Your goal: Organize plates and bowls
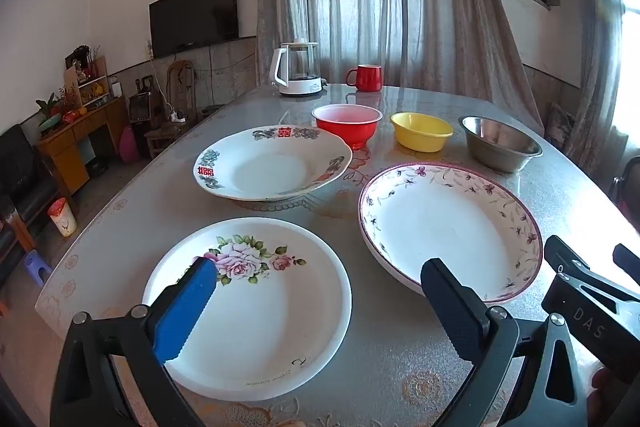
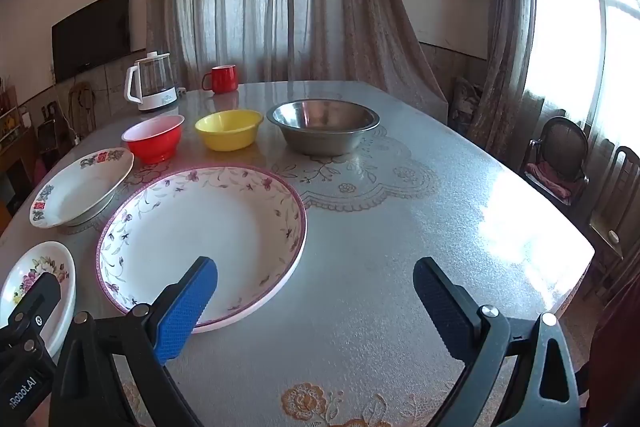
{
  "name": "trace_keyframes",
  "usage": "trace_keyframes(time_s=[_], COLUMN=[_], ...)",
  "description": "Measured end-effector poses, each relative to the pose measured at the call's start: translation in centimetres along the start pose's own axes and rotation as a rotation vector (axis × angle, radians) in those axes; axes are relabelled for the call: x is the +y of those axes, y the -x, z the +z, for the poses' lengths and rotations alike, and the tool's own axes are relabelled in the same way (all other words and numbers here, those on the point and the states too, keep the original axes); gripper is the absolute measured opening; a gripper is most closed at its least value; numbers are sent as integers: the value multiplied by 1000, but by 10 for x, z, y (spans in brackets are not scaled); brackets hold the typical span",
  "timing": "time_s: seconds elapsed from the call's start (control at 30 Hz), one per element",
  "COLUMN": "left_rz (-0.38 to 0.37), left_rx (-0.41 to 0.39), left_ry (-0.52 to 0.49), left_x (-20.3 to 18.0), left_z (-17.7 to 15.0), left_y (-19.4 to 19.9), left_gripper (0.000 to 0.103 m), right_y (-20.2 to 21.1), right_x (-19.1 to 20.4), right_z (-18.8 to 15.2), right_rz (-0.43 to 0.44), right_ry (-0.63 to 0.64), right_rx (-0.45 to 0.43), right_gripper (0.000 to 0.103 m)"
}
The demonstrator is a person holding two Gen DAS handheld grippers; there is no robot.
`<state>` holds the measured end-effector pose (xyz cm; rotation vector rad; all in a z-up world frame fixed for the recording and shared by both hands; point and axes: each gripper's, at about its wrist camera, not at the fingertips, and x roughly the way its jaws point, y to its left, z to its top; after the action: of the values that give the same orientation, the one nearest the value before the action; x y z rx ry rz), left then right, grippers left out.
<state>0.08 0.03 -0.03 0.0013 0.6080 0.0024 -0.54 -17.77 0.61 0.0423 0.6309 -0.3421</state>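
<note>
Nothing is stacked yet. Both the left hand-held gripper [image 1: 320, 303] and the right hand-held gripper [image 2: 316, 301] hang wide open and empty over the surface's [image 2: 400, 227] near edge. Three plates lie separately: the white rose-printed plate [image 1: 256, 307] nearest, the purple-rimmed floral plate [image 2: 200, 235] beside it, the red-emblem white plate [image 1: 272, 163] behind. Likely next: grip one rim. Only the right view shows the bare right side.
</note>
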Motion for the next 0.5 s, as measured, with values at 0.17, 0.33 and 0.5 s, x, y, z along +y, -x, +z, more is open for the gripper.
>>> trace_keyframes(time_s=[0.17, 0.33, 0.5], left_rz=[3, 20, 17], left_rx=[2, -7, 1], left_ry=[5, -10, -15], left_x=[5, 2, 1], left_z=[2, 0, 0], left_y=[-2, -4, -5], left_gripper=[103, 103, 103], right_y=[-3, -2, -3], right_x=[8, 4, 5], right_z=[-6, -1, -2], right_rz=[-19, 38, 53], right_ry=[39, 10, 11], right_rx=[7, -17, -7], right_gripper=[100, 100, 100])
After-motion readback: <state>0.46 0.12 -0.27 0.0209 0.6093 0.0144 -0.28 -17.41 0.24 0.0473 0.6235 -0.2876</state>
